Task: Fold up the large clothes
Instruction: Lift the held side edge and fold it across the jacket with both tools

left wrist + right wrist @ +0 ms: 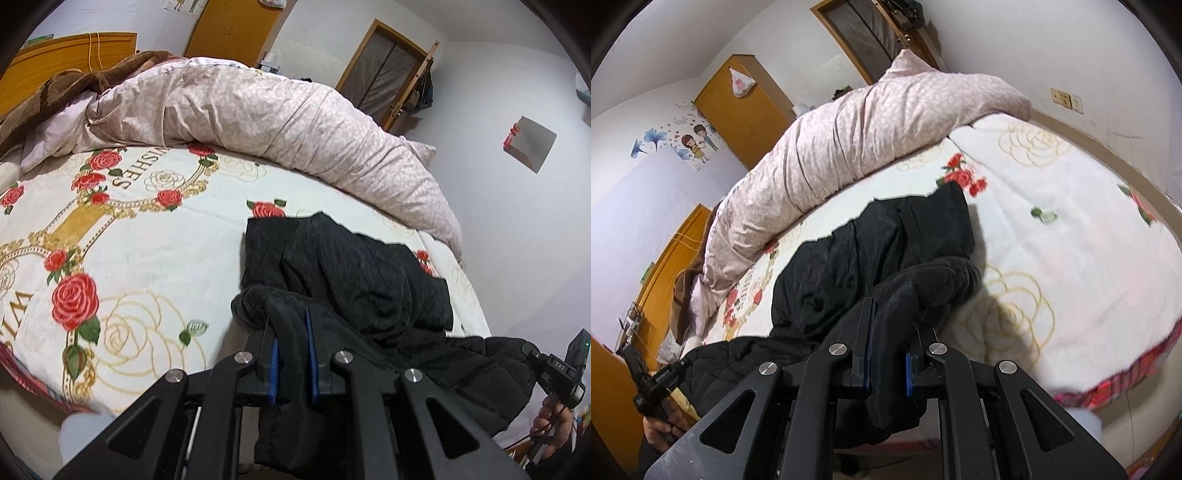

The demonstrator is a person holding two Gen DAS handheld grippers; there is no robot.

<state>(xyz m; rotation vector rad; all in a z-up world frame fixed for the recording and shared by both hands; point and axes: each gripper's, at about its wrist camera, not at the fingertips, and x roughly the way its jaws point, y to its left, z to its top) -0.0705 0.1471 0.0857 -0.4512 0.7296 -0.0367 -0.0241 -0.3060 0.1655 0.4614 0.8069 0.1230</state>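
Observation:
A large black padded jacket [354,273] lies on the bed, partly spread on the rose-printed sheet [147,251]. My left gripper [291,332] is shut on a fold of the jacket at its near edge, with cloth bunched between the blue pads. In the right wrist view the jacket [857,254] stretches away across the bed, and my right gripper [890,332] is shut on another bunched part of it. The right gripper also shows in the left wrist view [554,373] at the jacket's far right end. The left gripper shows in the right wrist view [653,384] at the lower left.
A rolled pink quilt [280,114] lies along the far side of the bed. A brown blanket [62,88] sits by the wooden headboard [55,62]. A yellow wardrobe [742,107] and a door [380,70] stand against the walls. The bed edge [1108,391] is near me.

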